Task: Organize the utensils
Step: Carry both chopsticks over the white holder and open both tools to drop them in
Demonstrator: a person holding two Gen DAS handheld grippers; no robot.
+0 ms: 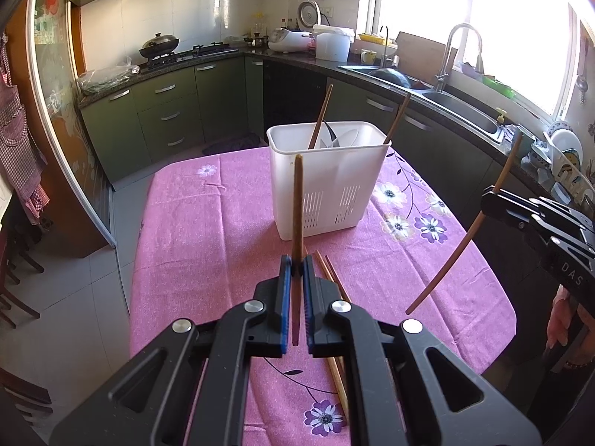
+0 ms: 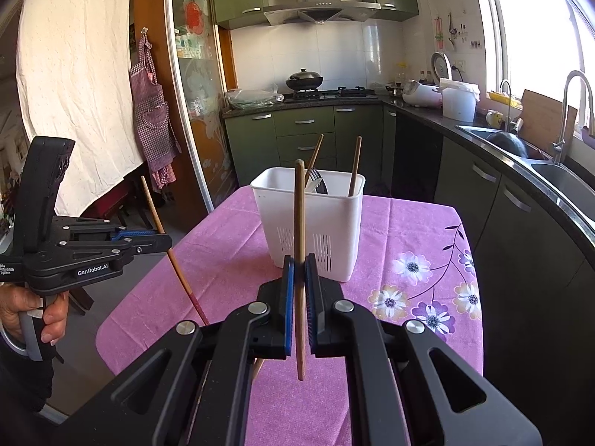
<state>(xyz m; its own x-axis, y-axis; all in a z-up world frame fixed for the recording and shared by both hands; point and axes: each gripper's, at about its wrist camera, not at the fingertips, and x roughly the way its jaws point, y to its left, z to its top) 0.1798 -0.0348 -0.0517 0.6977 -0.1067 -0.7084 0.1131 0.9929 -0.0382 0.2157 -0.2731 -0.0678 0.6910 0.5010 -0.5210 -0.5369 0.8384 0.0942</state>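
"GenRobot.AI" is being shown in white on the side of the left gripper (image 2: 163, 239), and the letters "DAS" are being shown on the body of the right gripper (image 1: 487, 197). A wooden chopstick (image 1: 297, 208) is being clamped upright between the blue pads of the left gripper (image 1: 296, 264), its lower end hanging below the pads. A second chopstick (image 2: 299, 223) is being clenched in the same way by the right gripper (image 2: 299, 264). Both are being held above the pink flowered tablecloth (image 1: 208, 230), short of the white slotted utensil holder (image 1: 327, 193), which is standing further along the table. Two chopsticks (image 1: 319, 122) and a fork (image 2: 315, 175) are already being kept in the holder. More chopsticks (image 1: 334, 278) are lying loose on the cloth just under the left gripper. Behind the table, green cabinets (image 2: 305, 137) and a sink (image 1: 461, 111) are being seen.
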